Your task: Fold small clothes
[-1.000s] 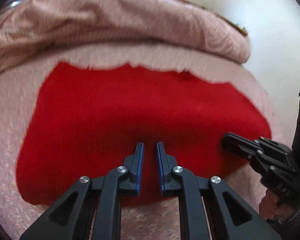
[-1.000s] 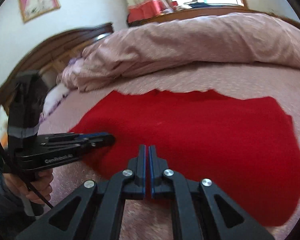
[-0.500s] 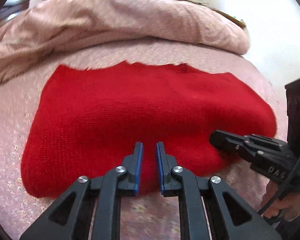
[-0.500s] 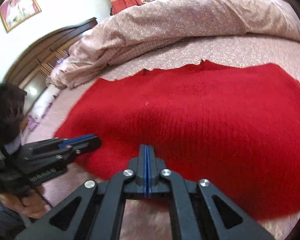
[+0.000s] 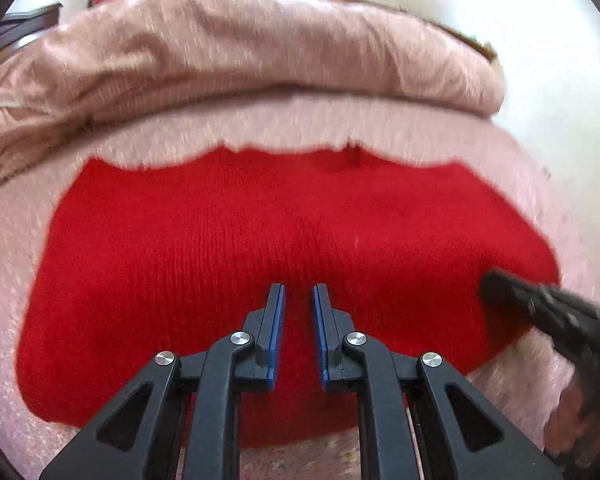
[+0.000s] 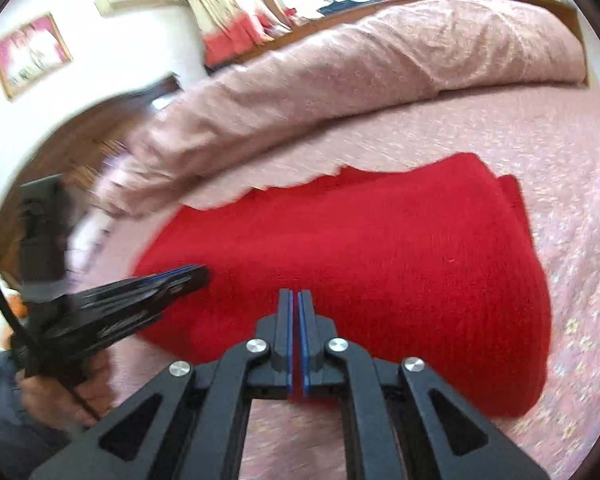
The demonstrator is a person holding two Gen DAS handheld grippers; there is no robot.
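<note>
A red knitted garment [image 5: 280,232] lies folded flat on the pink bedspread; it also shows in the right wrist view [image 6: 380,248]. My left gripper [image 5: 299,292] hovers over its near edge, jaws a small gap apart, holding nothing. My right gripper [image 6: 294,296] is over the garment's near edge, jaws almost together with a thin slit, nothing between them. The right gripper [image 5: 540,304] shows at the garment's right end in the left wrist view. The left gripper [image 6: 172,280] shows at its left end in the right wrist view.
A rolled pink quilt [image 5: 240,56] lies along the far side of the bed [image 5: 4,240]. A wooden headboard [image 6: 80,132] stands at the left. A white wall with a framed picture [image 6: 30,54] and a window with curtains [image 6: 228,12] lie behind.
Both grippers have pulled back and lifted from the garment. The right gripper's jaws have parted to a thin slit. The views are blurred by motion.
</note>
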